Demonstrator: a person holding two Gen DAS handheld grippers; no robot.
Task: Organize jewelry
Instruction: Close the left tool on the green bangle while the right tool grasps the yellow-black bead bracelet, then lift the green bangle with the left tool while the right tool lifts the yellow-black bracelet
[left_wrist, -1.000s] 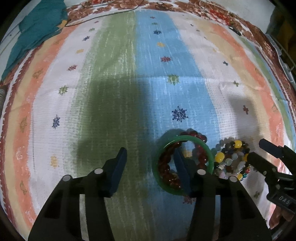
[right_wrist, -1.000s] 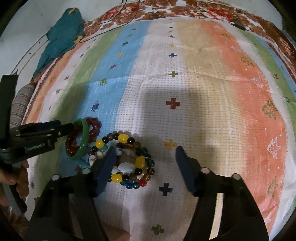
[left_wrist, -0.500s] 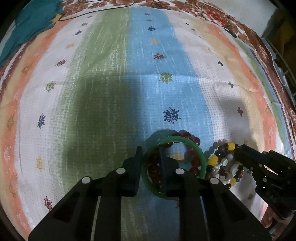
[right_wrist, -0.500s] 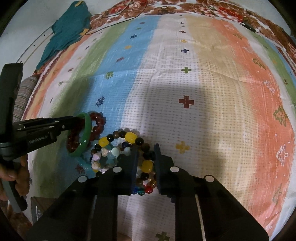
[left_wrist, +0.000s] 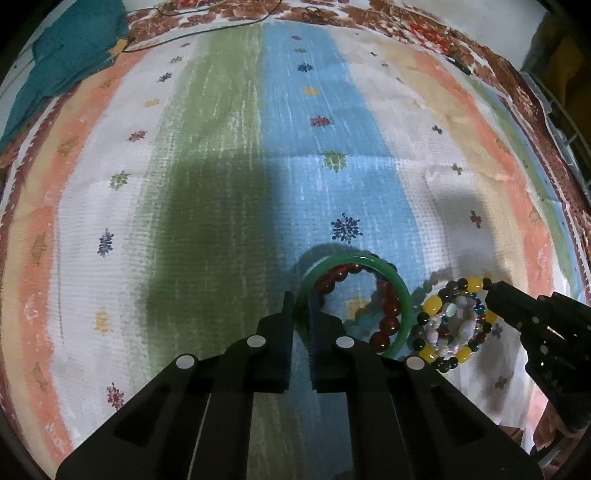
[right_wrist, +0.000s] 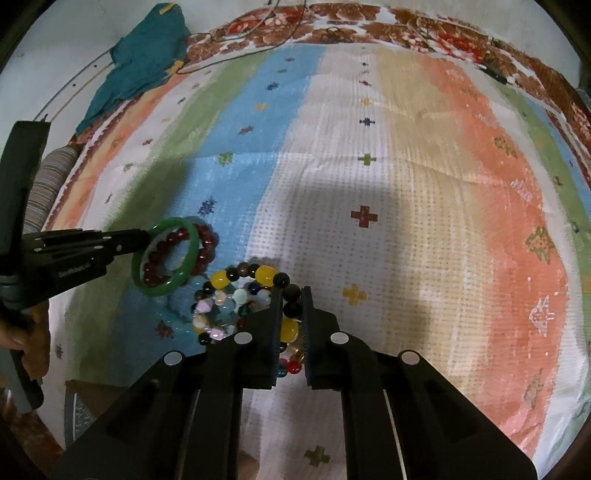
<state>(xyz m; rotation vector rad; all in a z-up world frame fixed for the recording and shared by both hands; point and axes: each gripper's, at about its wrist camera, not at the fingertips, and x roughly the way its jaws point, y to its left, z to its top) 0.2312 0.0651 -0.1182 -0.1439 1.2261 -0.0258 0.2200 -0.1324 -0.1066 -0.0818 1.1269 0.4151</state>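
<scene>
Jewelry pile: both claws have just closed, left claw (left_wrist: 301, 306) clenched on the green bangle (left_wrist: 400, 291), right claw (right_wrist: 291, 301) grasping the multicoloured bead bracelet (right_wrist: 266, 275); separation likely follows.

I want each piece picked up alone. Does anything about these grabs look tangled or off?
Nothing looks damaged, but the pieces overlap. The dark red bead bracelet lies inside the green bangle that the left gripper pinches. The right gripper grips the yellow-and-dark bead bracelet, heaped with smaller bead strands.
</scene>
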